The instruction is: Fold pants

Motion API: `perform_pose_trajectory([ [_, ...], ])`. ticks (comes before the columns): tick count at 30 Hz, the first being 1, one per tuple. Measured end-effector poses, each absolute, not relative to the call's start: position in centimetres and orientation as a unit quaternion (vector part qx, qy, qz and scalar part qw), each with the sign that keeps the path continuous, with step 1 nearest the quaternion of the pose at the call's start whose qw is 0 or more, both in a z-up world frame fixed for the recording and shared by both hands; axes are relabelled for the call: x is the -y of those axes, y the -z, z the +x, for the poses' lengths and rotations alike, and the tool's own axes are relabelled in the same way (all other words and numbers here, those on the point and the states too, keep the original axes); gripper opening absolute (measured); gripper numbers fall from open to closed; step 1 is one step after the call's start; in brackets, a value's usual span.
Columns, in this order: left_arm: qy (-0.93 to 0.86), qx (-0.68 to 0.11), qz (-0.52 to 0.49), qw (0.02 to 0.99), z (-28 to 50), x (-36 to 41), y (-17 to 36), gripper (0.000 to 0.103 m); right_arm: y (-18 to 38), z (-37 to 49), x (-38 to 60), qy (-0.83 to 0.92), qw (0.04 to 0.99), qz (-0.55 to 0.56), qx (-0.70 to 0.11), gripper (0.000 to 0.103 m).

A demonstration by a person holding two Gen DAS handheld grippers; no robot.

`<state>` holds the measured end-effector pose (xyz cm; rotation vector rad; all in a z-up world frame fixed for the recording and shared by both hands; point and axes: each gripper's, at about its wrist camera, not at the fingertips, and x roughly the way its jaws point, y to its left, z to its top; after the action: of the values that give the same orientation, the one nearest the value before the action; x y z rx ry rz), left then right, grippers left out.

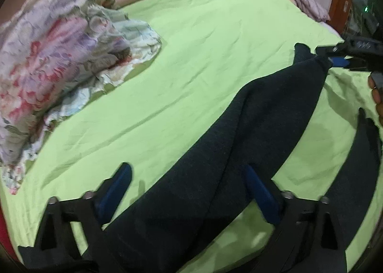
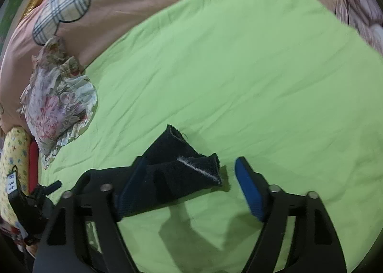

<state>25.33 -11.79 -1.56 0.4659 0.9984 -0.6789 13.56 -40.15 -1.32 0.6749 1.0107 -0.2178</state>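
Pants: dark navy pants [image 1: 239, 143] lie on the lime-green bedsheet [image 1: 191, 45], one leg running from the bottom centre of the left wrist view up to the right edge; a second leg strip shows at far right.
Left gripper: left gripper [image 1: 189, 189] straddles the leg at lower centre, blue pads spread, cloth between them; I cannot tell whether either pad touches it, and there is no pinch that I can see. Likely placed to take the leg partway along for a fold.
Right gripper: right gripper [image 2: 189, 189] sits over the leg's cuff end [image 2: 191, 165], fingers spread; the left pad lies against the cloth, the right pad stands clear over bare sheet. Probably lined up to catch the hem.
Only in right wrist view: the cuff's pale stitched seam and its curled, doubled-over end.
Only in left wrist view: the leg's full length; right gripper at the cuff, seen from outside at right edge.
Surroundings: floral pillow [image 1: 55, 57] at left, well apart from the pants.
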Motion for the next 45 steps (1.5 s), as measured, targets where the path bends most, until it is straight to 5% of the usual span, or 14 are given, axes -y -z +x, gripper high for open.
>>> perform_pose_trajectory([
  [2,0.331,-0.479,0.204,0.787,26.1,11.9,1.7,0.059,1.5,13.6,40.0,0.115,0.818,0.302,-0.476,0.043],
  [3,0.333,-0.487,0.2,0.782,26.2,11.9,1.9,0.036,1.4,13.6,40.0,0.118,0.82,0.298,-0.474,0.033],
  [4,0.331,-0.492,0.2,0.78,26.3,11.9,2.0,0.024,1.3,13.4,40.0,0.123,0.823,0.294,-0.47,0.027],
  [7,0.325,-0.49,0.197,0.785,25.7,11.6,1.8,0.015,0.7,12.7,40.3,0.124,0.831,0.295,-0.456,0.014],
  [20,0.34,-0.434,0.156,0.819,16.9,8.1,-3.2,0.01,-1.5,7.0,39.3,0.098,0.838,0.331,-0.422,0.01],
  [31,0.351,-0.436,0.14,0.817,11.4,5.2,-3.1,0.01,-4.8,1.8,37.1,0.071,0.855,0.324,-0.398,0.01],
  [45,0.366,-0.435,0.157,0.808,6.7,4.1,-2.4,0.01,-2.4,-4.7,35.8,0.071,0.84,0.335,-0.421,0.009],
])
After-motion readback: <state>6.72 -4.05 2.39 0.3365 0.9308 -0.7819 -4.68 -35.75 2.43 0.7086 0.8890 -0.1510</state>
